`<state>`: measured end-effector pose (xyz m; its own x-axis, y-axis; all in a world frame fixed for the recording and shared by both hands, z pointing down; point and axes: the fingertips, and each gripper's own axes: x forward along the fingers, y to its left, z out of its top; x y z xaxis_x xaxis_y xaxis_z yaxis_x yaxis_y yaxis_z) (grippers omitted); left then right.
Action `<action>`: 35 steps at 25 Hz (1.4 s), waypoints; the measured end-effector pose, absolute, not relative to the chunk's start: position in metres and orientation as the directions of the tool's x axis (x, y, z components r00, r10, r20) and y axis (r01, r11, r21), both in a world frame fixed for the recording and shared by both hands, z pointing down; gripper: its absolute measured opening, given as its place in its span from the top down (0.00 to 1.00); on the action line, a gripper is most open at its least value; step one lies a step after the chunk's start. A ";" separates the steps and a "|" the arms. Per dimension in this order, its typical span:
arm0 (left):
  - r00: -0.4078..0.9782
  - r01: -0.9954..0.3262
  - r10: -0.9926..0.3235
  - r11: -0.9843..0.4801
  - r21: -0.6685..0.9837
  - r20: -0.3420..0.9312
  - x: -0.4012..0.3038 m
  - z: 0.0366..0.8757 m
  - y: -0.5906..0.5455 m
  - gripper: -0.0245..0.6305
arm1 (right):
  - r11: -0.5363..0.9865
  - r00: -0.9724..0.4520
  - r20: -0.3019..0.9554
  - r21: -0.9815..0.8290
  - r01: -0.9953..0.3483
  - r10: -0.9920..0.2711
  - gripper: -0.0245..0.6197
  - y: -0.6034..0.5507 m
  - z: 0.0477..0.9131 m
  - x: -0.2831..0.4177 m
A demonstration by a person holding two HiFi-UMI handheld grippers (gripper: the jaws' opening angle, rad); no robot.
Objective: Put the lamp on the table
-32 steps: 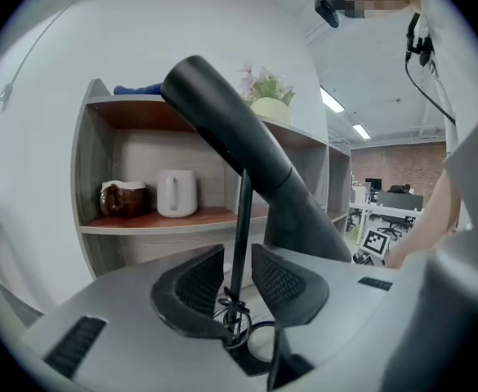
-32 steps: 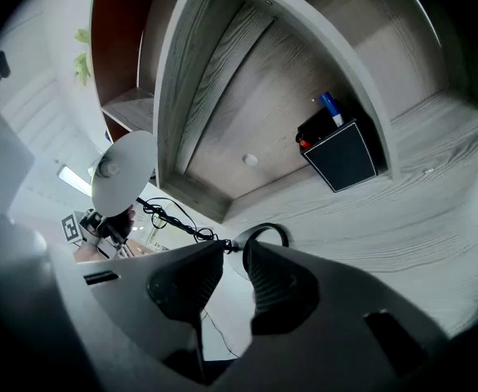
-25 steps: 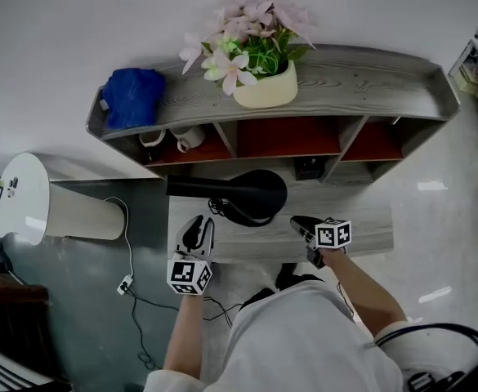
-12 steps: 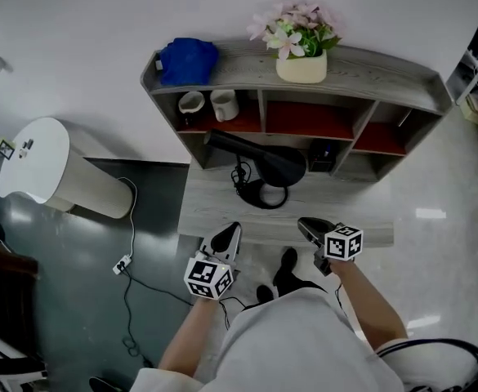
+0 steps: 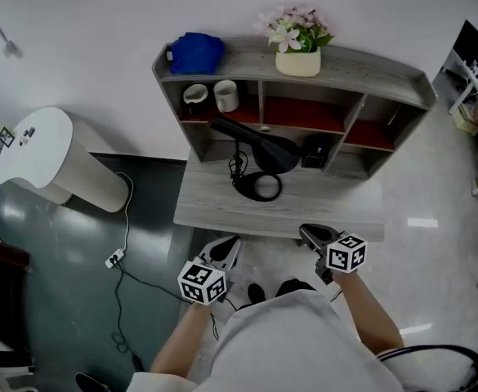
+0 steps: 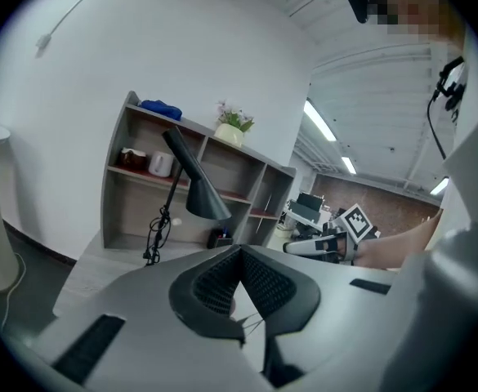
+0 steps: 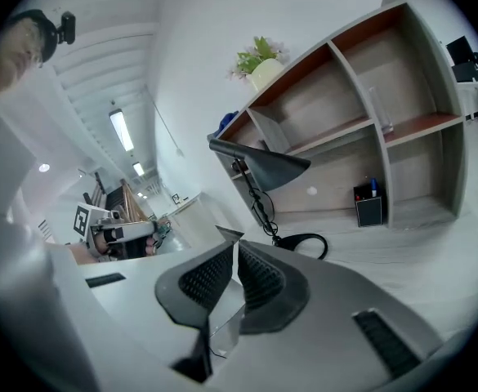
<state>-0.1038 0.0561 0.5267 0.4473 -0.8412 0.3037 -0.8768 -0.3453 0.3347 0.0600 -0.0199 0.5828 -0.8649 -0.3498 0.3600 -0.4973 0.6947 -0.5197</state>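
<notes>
The black desk lamp (image 5: 259,158) stands upright on the grey wooden table (image 5: 328,207), its ring base (image 5: 256,187) near the table's middle and its cone shade (image 5: 265,143) pointing right. My left gripper (image 5: 224,249) and right gripper (image 5: 312,234) are both shut with nothing in them. They hover just off the table's front edge, well apart from the lamp. The left gripper view shows the lamp (image 6: 194,193) ahead of the left gripper (image 6: 240,251). In the right gripper view the lamp (image 7: 265,170) stands beyond the right gripper (image 7: 234,245).
A shelf unit at the table's back holds a flower pot (image 5: 297,59), a blue cloth (image 5: 196,52), two mugs (image 5: 209,95) and a small black box (image 5: 315,149). A white round stand (image 5: 46,158) is at the left. A cable with a plug (image 5: 114,258) lies on the floor.
Both grippers have drawn back from over the table to just past its front edge, and the head view has pulled away. The lamp stays where it stood.
</notes>
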 end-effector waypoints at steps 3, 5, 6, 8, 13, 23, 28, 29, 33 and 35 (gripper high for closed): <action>0.453 -0.866 -0.850 -0.347 0.360 0.269 -0.099 0.519 0.053 0.95 | 0.697 -0.870 0.358 -0.526 -0.487 -0.338 0.91 -0.020 0.580 0.068; 0.439 -0.869 -0.861 -0.334 0.364 0.259 -0.097 0.514 0.049 0.95 | 0.692 -0.872 0.362 -0.536 -0.484 -0.329 0.91 -0.020 0.577 0.073; 0.434 -0.870 -0.864 -0.330 0.366 0.254 -0.094 0.512 0.048 0.95 | 0.691 -0.874 0.363 -0.541 -0.479 -0.322 0.92 -0.019 0.575 0.076; 0.438 -0.870 -0.866 -0.340 0.358 0.242 -0.087 0.507 0.042 0.95 | 0.701 -0.883 0.356 -0.543 -0.463 -0.307 0.92 -0.020 0.570 0.081; 0.438 -0.878 -0.864 -0.352 0.325 0.248 -0.074 0.506 0.037 0.95 | 0.715 -0.898 0.345 -0.550 -0.430 -0.275 0.93 -0.019 0.567 0.087; 0.441 -0.883 -0.863 -0.368 0.290 0.245 -0.062 0.495 0.026 0.95 | 0.739 -0.912 0.302 -0.539 -0.404 -0.278 0.93 -0.031 0.546 0.097; 0.450 -0.880 -0.860 -0.382 0.283 0.239 -0.056 0.488 0.022 0.95 | 0.747 -0.913 0.293 -0.531 -0.401 -0.282 0.93 -0.034 0.540 0.101; 0.452 -0.879 -0.859 -0.384 0.282 0.239 -0.055 0.487 0.021 0.95 | 0.747 -0.914 0.292 -0.531 -0.400 -0.283 0.93 -0.034 0.539 0.101; 0.457 -0.877 -0.857 -0.389 0.283 0.238 -0.051 0.486 0.017 0.95 | 0.753 -0.916 0.290 -0.526 -0.396 -0.278 0.93 -0.036 0.537 0.101; 0.459 -0.877 -0.855 -0.394 0.275 0.240 -0.049 0.485 0.016 0.95 | 0.754 -0.915 0.291 -0.525 -0.396 -0.278 0.93 -0.036 0.537 0.101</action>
<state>-0.0491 0.0160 0.4854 0.4590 -0.8553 0.2405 -0.8773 -0.3935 0.2748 0.1010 -0.0365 0.5369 -0.9154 -0.2779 0.2911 -0.3957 0.7537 -0.5248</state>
